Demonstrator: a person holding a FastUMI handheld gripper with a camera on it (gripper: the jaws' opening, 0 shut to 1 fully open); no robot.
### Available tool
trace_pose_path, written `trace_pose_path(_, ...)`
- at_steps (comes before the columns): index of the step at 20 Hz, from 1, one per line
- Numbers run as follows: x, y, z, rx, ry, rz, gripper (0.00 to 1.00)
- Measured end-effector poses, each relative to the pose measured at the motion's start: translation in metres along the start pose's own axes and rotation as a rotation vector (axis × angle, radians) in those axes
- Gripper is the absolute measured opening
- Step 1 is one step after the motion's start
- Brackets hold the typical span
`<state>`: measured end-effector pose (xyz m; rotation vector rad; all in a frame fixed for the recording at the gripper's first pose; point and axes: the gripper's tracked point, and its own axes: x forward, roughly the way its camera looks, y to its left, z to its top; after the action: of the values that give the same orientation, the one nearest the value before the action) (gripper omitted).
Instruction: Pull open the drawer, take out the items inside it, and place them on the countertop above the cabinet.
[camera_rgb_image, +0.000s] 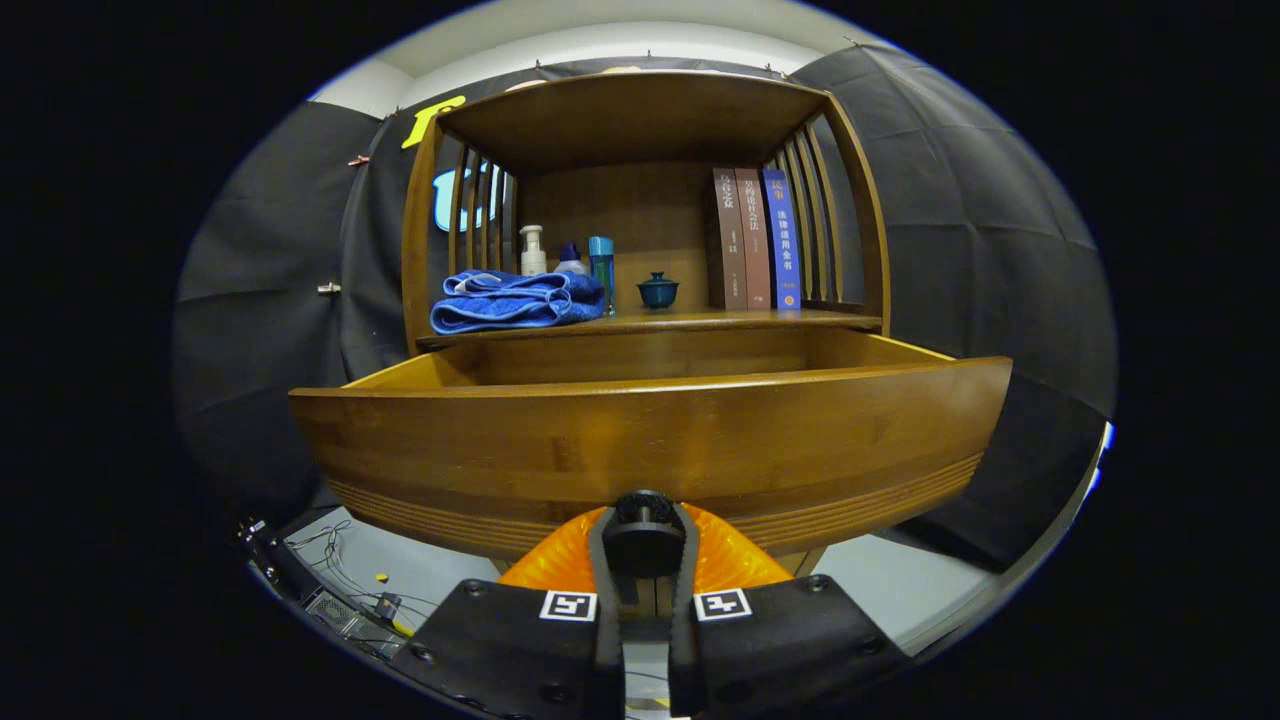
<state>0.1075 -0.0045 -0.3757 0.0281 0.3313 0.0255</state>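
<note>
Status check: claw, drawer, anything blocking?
Claw shut on round black drawer knob. Brown wooden drawer pulled open, contents hidden behind its front. Nothing in the way.

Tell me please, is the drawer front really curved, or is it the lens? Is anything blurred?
Gripper view: fisheye bows the drawer front and shelf posts; the books and the blue towel stay sharp; the gripper, shut on the drawer knob, looks slightly soft.

Low, close, facing drawer (650, 440) front
</note>
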Motion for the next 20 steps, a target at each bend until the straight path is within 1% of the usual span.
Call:
trace_pose_path(1,0.002,0.001,0.005,-0.009,-0.016,-0.001,0.21)
trace_pose_path(2,0.004,0.000,0.000,-0.013,-0.003,-0.002,0.21)
trace_pose_path(7,0.000,-0.001,-0.001,-0.031,0.000,-0.001,0.21)
trace_pose_path(9,-0.001,0.001,-0.002,-0.038,0.003,0.008,0.31)
trace_pose_path(11,-0.006,0.004,0.003,-0.009,-0.005,0.031,0.42)
trace_pose_path(14,-0.020,-0.002,0.026,-0.022,-0.041,0.025,0.77)
trace_pose_path(15,-0.025,-0.005,0.031,-0.035,-0.030,0.004,0.88)
trace_pose_path(16,-0.029,-0.005,0.034,-0.042,-0.018,0.002,1.00)
trace_pose_path(20,-0.053,-0.004,0.071,-0.024,-0.009,0.027,1.00)
